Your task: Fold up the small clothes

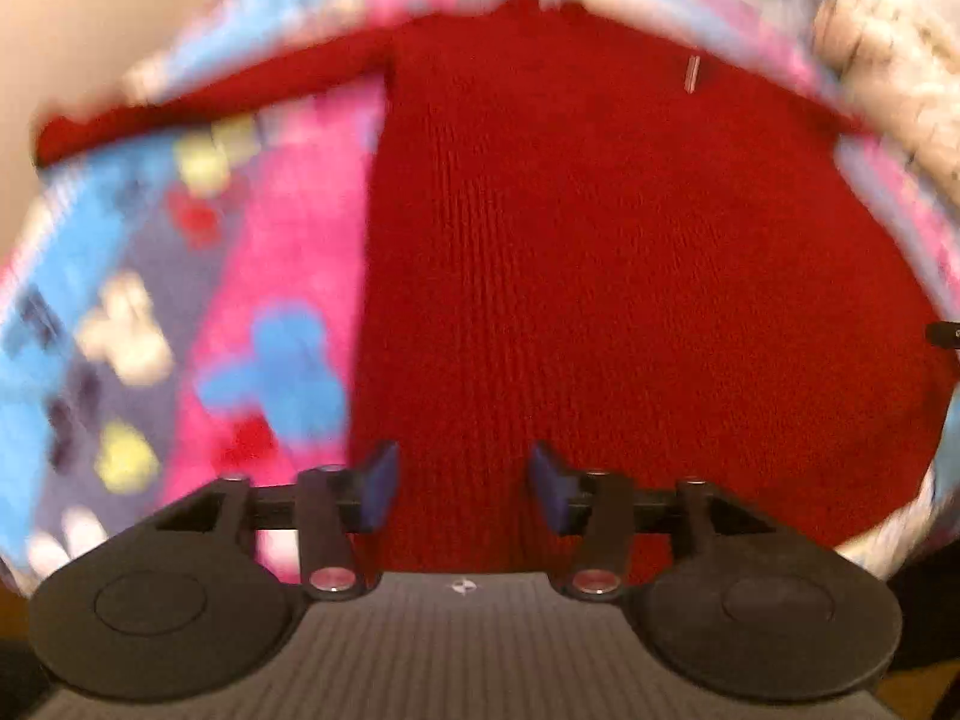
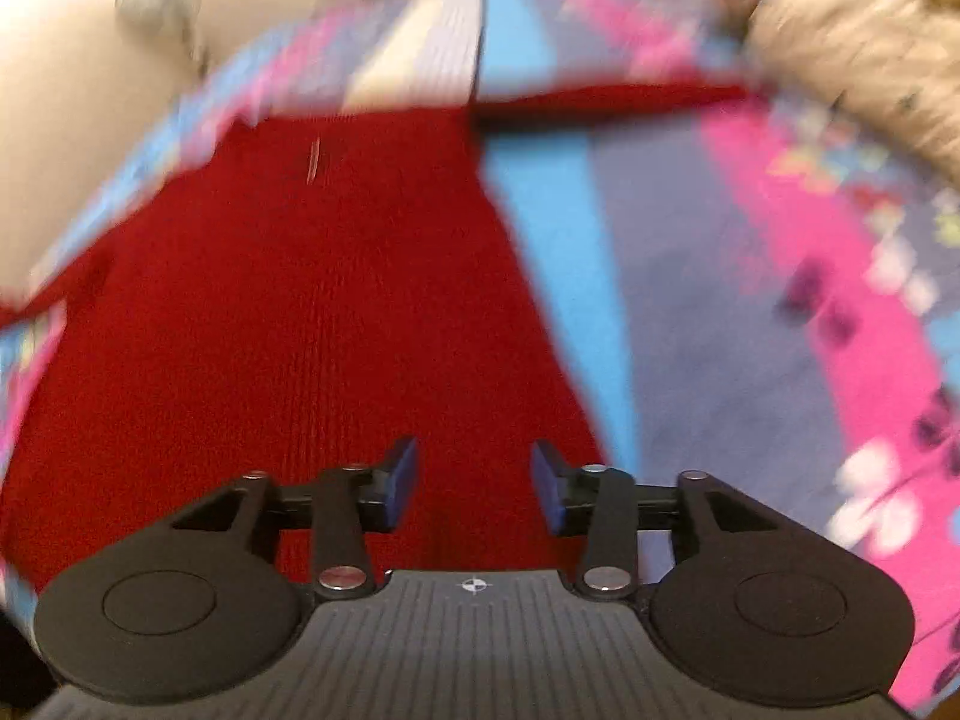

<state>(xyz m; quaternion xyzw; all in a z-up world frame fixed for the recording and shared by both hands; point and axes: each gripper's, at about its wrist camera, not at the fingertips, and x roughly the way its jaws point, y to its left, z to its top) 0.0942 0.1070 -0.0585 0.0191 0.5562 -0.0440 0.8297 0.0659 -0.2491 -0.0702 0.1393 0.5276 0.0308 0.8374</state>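
Blue pads [image 1: 378, 483] of the left gripper [image 1: 459, 483] stand apart above the red sweater [image 1: 600, 276], nothing between them. Right gripper [image 2: 474, 483], likewise spread and empty, hangs over the sweater's [image 2: 288, 312] lower right part. Sweater lies flat, sleeves outstretched, on a blanket [image 1: 270, 276] striped pink, blue and purple with a butterfly print; a beige cushion [image 2: 840, 42] borders the blanket [image 2: 750, 312]. Both views are motion-blurred.

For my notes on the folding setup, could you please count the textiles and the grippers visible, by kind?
Red knitted garment: 1
Patterned blanket in pink, blue and purple: 1
Beige fuzzy textile: 1
Grippers, left gripper and right gripper, both open above the garment: 2
Total: 5
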